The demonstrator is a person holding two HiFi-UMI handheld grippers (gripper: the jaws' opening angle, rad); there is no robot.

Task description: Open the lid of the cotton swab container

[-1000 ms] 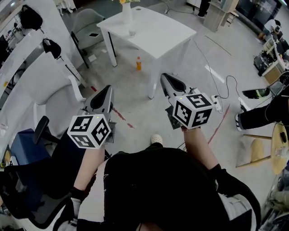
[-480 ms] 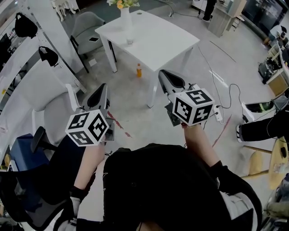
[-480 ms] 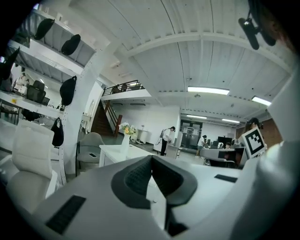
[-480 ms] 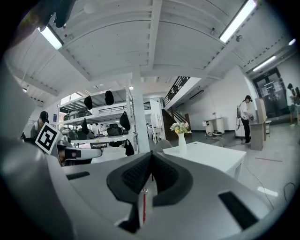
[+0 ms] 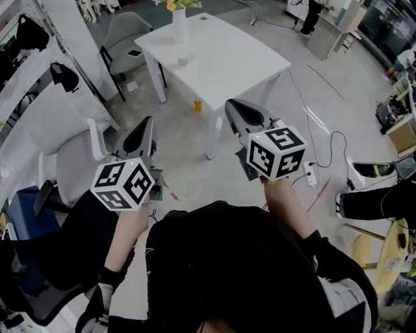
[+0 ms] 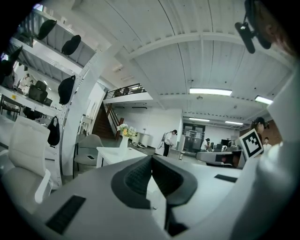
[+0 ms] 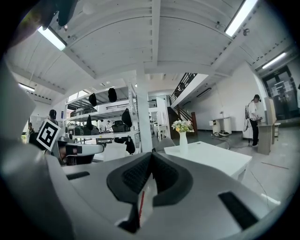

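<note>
A small clear container point(image 5: 183, 62) stands on the white table point(image 5: 234, 62) beside a white vase point(image 5: 180, 19) of flowers; it is too small to make out in detail. Both grippers are held in the air well short of the table, over the floor. My left gripper point(image 5: 145, 125) is shut with nothing between its pads. My right gripper point(image 5: 236, 108) is likewise shut and empty. The left gripper view shows the shut gripper point(image 6: 151, 159) with the table point(image 6: 112, 153) far off. The right gripper view shows the shut gripper point(image 7: 152, 157), the table point(image 7: 211, 157) and the vase point(image 7: 183, 136).
An orange bottle point(image 5: 197, 105) stands on the floor by a table leg. A grey chair point(image 5: 123, 32) is behind the table, and a white chair point(image 5: 68, 156) and shelving stand at the left. A power strip point(image 5: 311, 174) and cable lie on the floor at the right.
The head view has shifted, so the table sits a little lower and nearer in the picture. Both grippers stay shut and keep the same places relative to the body.
</note>
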